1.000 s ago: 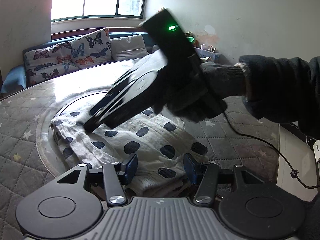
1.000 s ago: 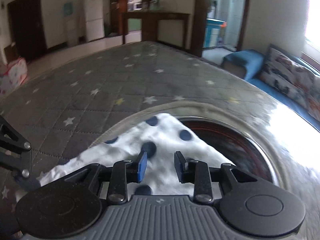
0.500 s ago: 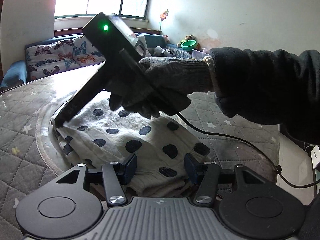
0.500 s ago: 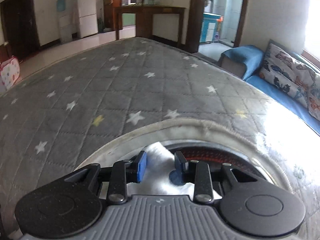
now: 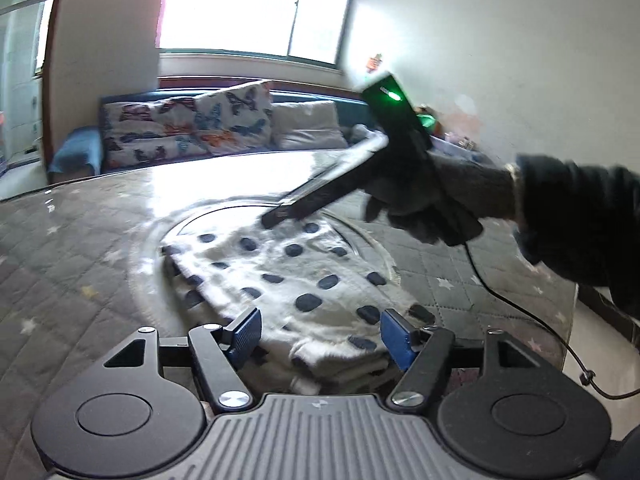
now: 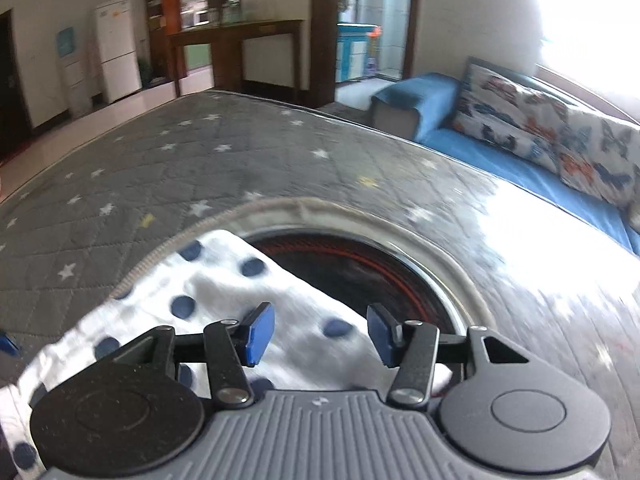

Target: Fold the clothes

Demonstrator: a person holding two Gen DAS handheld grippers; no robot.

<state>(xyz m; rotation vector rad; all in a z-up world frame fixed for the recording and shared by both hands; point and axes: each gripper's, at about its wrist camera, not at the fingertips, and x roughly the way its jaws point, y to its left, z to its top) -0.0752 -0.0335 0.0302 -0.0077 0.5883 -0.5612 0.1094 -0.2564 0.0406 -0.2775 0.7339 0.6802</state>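
A: Spotted cloth, white with dark blue dots, lies folded in the centre of the left wrist view, on the round glass insert of the table under its grey star-quilted cover.

B: And the left gripper?

A: At the lower centre, its 2 blue fingers spread wide, released, with the near folded edge of the cloth between them. Whether they touch it I cannot tell.

B: What shows there that the right view lacks?

A: The right gripper's whole body, slanting from the upper right down toward the far edge of the cloth, held by a gloved hand with a dark sleeve, a cable trailing off the right.

B: And the right wrist view?

A: The right gripper spread apart too, gripping nothing, above a corner of the cloth at the lower left. It also shows the red-ringed dark glass at centre, a white fridge at the upper left, and a blue sofa on the right.

B: Anything unclear?

A: The cloth's lower part is cut off by the gripper bodies, both frames are blurred, and window glare washes out the upper right.
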